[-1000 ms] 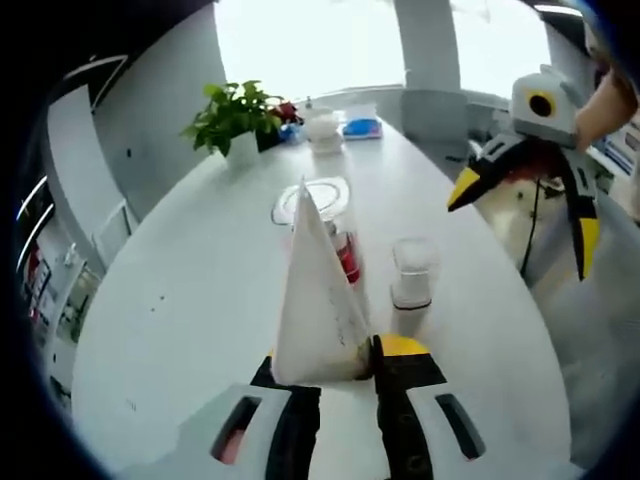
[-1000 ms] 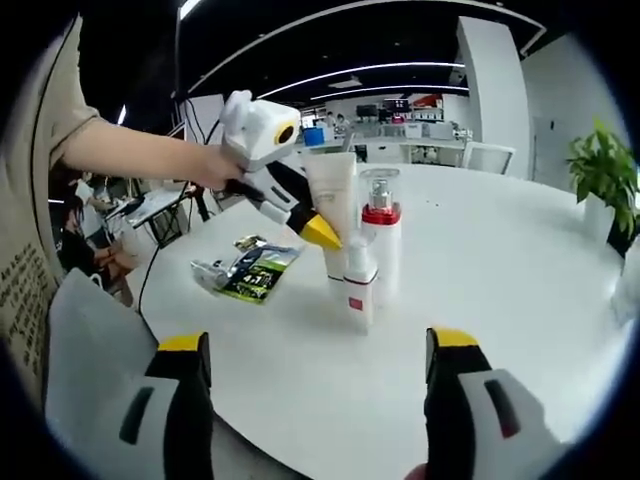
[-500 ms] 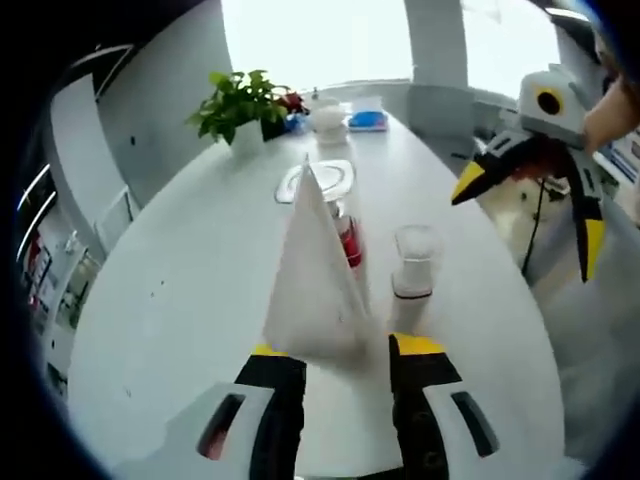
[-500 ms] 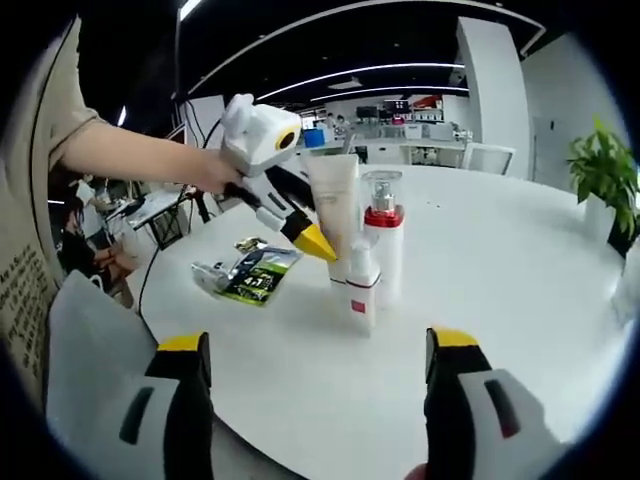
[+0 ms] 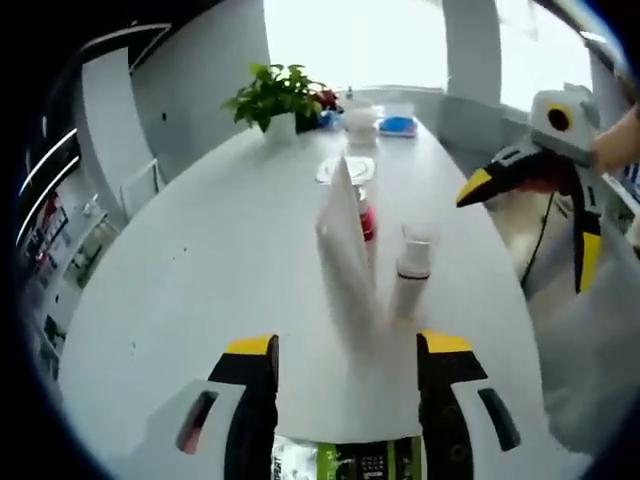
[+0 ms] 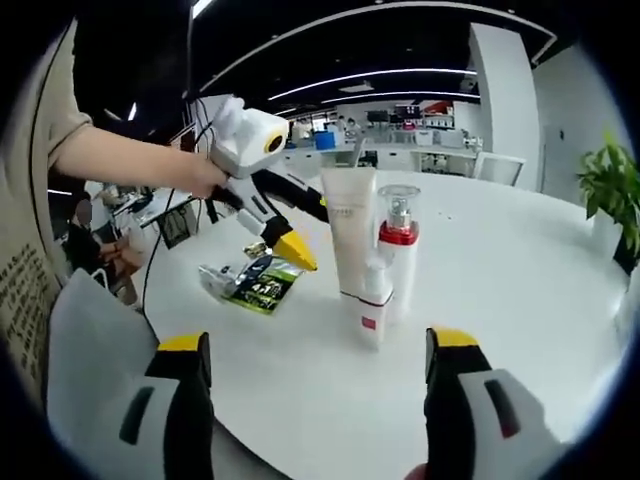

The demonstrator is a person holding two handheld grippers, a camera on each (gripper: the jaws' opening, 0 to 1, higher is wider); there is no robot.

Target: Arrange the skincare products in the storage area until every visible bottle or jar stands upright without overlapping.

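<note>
We see the left gripper (image 5: 345, 350) with its yellow-tipped jaws spread and nothing between them, hanging just short of the white tube (image 5: 345, 255), which stands upright on its cap end, long axis vertical, crimped end up. Just right of it stands the small white bottle (image 5: 408, 280), also upright, and right behind the tube the red-collared pump bottle (image 5: 366, 220) pokes out, upright too. In the right gripper view the right gripper (image 6: 318, 360) is wide open as well, empty, well back from the same trio: tube (image 6: 353, 235), pump bottle (image 6: 398, 250) with its clear cap, small bottle (image 6: 376, 305) in front, all close together, whether touching we cannot tell. A green sachet (image 6: 250, 283) lies flat on the white table (image 6: 500, 300) to their left, below the left gripper's yellow tip. Farther along the table in the left gripper view sit a potted plant (image 5: 280, 98), a flat dish (image 5: 345, 168) and a white jar (image 5: 360, 120); what the dish and jar hold we cannot tell. Bare tabletop opens to the left of the tube, out to the curved edge
</note>
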